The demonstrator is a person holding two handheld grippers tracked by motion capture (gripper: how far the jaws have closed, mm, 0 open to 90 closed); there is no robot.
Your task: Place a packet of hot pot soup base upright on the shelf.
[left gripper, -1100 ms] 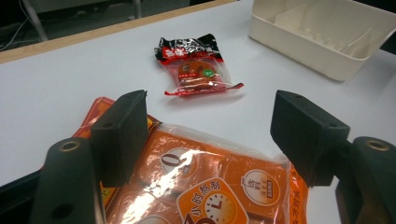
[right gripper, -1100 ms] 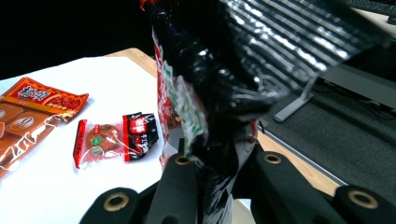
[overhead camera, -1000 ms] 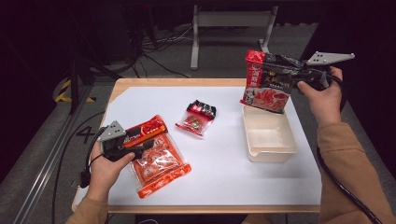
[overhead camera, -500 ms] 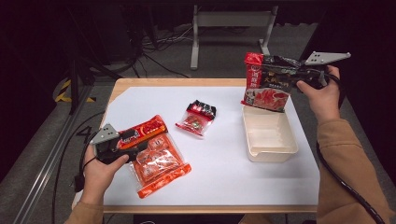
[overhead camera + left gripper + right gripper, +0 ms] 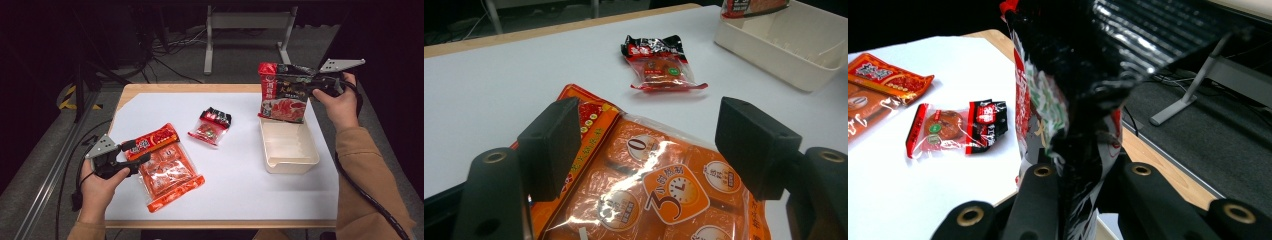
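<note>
My right gripper is shut on the edge of a tall red and black packet. The packet hangs upright with its lower edge at the far end of a cream tray; I cannot tell if they touch. At the table's left lies a flat orange packet. My left gripper stands open at its top left corner, with one jaw on each side and the pads clear of it. A small red and black packet lies mid-table.
The white sheet covers most of the wooden table top. The tray stands near the right edge and holds nothing. Cables and a metal stand are on the floor beyond the table.
My left gripper has drawn back a little to the left along the orange packet, jaws still open. The right gripper has sunk slightly with its packet toward the tray.
</note>
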